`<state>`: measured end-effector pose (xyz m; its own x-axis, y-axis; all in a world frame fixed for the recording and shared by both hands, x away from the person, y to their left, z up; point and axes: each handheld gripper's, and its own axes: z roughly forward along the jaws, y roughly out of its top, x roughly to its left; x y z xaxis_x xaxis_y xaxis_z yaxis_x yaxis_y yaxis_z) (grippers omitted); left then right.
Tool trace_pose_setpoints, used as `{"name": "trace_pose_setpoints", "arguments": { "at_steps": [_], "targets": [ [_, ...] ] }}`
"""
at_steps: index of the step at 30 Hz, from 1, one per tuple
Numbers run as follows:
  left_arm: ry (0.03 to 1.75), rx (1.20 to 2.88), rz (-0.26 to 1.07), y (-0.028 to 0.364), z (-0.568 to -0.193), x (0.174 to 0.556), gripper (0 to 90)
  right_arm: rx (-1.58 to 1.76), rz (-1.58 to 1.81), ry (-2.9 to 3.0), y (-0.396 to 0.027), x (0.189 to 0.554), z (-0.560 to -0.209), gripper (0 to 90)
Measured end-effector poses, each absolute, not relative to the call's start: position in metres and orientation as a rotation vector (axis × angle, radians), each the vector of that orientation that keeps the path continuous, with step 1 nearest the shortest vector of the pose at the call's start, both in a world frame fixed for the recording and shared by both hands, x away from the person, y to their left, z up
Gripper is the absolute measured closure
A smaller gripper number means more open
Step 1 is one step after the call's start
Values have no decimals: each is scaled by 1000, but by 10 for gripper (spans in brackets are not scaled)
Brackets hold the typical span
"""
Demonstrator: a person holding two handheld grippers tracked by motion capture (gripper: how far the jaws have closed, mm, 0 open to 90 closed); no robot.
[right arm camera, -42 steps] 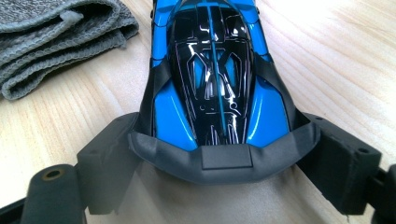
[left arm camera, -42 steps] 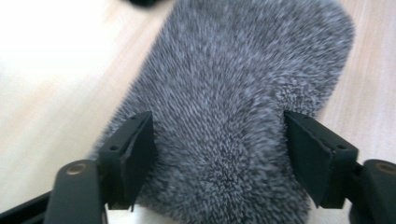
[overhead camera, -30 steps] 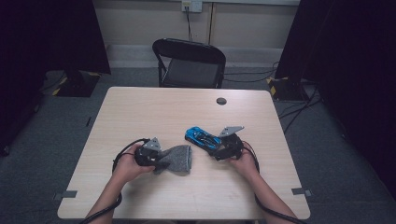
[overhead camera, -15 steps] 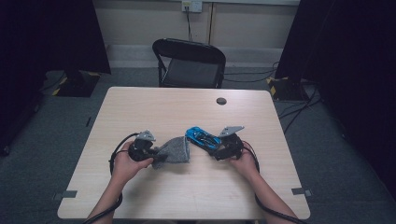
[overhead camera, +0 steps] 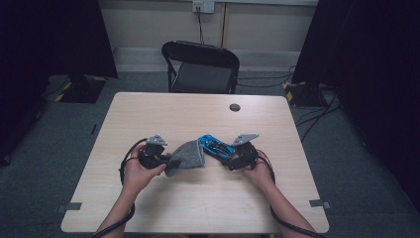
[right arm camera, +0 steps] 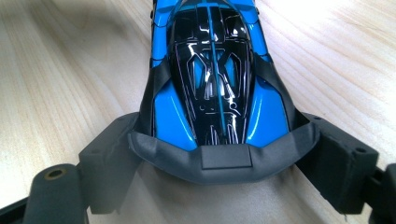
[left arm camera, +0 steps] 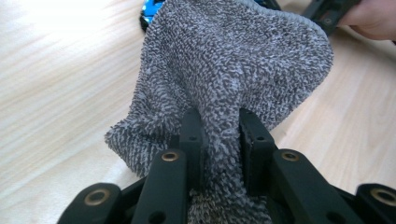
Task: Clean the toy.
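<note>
High view: a light wooden table [overhead camera: 198,208] fills the middle of the frame, with a black folding chair [overhead camera: 202,67] behind its far edge and a small dark round disc [overhead camera: 235,107] on the tabletop at upper right of centre. Left of centre, the left gripper [overhead camera: 166,159] has its jaws closed on a grey terry cloth [overhead camera: 188,156], which fans out toward the middle of the frame. In the left gripper view the cloth [left arm camera: 224,74] is pinched between the two black jaws and hangs over the wood. Right of centre, the right gripper [overhead camera: 229,159] clamps the rear of a blue and black toy car [overhead camera: 214,145]. In the right gripper view the car [right arm camera: 212,70] points toward the top of the frame, the jaws pressed on its sides near the grey rear wing. Cloth and car touch or nearly touch at the middle.
</note>
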<state>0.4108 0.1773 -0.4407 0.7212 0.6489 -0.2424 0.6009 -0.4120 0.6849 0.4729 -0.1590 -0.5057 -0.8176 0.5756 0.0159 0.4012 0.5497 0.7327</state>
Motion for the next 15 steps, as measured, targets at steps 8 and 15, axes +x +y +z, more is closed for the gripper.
{"name": "trace_pose_setpoints", "arguments": {
  "at_steps": [8,15],
  "targets": [
    [953,2147,66,165,-438,416,744,820,1124,2560,-159,473,-506,182],
    [952,2116,104,143,-433,426,744,822,1124,2559,-159,473,-506,181]
  ]
}}
